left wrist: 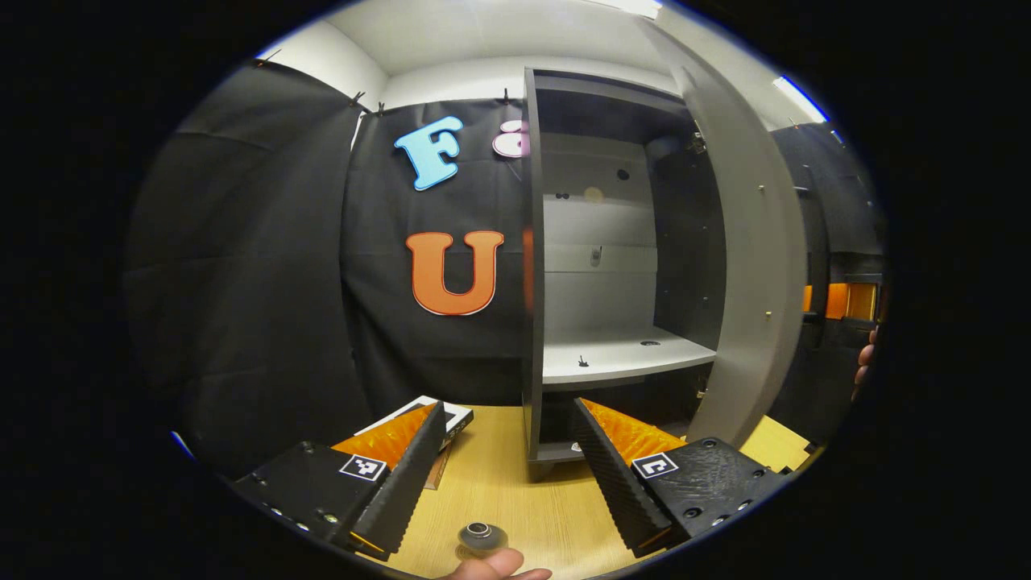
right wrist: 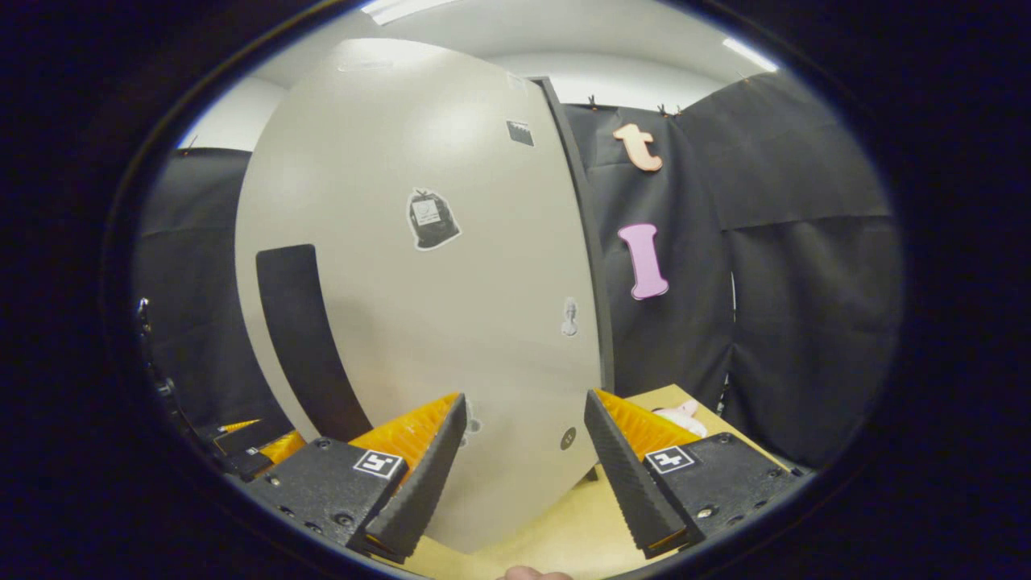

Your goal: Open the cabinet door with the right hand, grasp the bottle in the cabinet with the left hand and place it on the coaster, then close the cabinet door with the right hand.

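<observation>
1. The cabinet [left wrist: 532, 242] is standing at the far edge of the tabletop [left wrist: 556, 524], and its door [left wrist: 757, 266] is hanging wide open to the right
2. The shelf [left wrist: 620, 358] inside is carrying no bottle; a small round dark thing [left wrist: 482, 536] with a shiny top is sitting at the near edge of the tabletop, just beside a fingertip [left wrist: 495, 566]. I am judging that this is the bottle seen from above, but it is too small to be sure, and I cannot make out the coaster under it
3. The left gripper [left wrist: 507, 475] is hovering over the tabletop in front of the cabinet with its fingers spread apart and nothing between them
4. The right gripper [right wrist: 523, 475] is facing the outer side of the door [right wrist: 419, 322], also with its fingers spread and gripping nothing. The door is very near, but I cannot tell if a finger is touching it
5. So the step in hand is looking like the last one, closing the door with the right hand
6. The next move is asking for a push on the outer side of the door, near its free edge by the dark handle [right wrist: 298, 338], following the swing of the hinge until the door is meeting the cabinet. The left gripper should be staying out of the opening
</observation>
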A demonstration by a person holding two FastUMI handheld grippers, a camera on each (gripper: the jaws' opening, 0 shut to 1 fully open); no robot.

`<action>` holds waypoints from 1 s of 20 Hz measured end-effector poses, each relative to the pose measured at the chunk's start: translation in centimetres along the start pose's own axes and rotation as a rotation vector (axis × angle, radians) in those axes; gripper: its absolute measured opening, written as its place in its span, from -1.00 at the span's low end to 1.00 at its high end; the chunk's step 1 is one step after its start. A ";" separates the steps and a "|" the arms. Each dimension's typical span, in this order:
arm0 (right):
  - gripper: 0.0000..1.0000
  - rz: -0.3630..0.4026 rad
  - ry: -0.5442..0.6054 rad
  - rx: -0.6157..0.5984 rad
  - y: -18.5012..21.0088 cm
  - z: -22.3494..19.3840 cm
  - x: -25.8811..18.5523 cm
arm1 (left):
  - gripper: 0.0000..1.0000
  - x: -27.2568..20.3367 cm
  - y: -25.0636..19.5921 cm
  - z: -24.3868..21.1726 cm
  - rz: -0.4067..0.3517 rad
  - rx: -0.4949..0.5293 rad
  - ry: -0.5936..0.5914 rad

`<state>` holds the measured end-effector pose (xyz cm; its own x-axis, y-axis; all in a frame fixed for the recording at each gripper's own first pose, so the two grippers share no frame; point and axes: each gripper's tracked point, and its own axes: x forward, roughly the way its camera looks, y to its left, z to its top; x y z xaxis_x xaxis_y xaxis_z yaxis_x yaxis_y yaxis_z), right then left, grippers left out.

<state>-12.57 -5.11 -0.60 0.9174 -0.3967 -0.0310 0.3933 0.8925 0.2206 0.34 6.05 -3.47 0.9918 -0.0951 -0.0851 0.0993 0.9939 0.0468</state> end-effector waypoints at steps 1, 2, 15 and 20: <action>0.89 0.001 0.004 -0.011 -0.2 -0.3 -0.1 | 0.90 0.1 -0.2 -0.1 -0.003 -0.002 0.005; 0.89 -0.001 0.010 -0.019 -0.6 -0.5 -0.2 | 0.89 0.1 -0.5 -0.1 -0.009 -0.005 0.007; 0.92 -0.071 0.015 -0.109 -8.9 -1.2 -1.9 | 0.89 -0.7 -6.3 1.4 -0.032 0.011 -0.016; 0.87 -0.043 0.026 -0.120 -9.7 -1.4 -1.6 | 0.89 -0.9 -7.9 1.6 -0.030 0.023 -0.017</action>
<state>-17.78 -12.79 -4.00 0.9004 -0.4305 -0.0636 0.4349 0.8949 0.1004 -1.21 -1.85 -2.18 0.9895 -0.1265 -0.0698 0.1312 0.9891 0.0673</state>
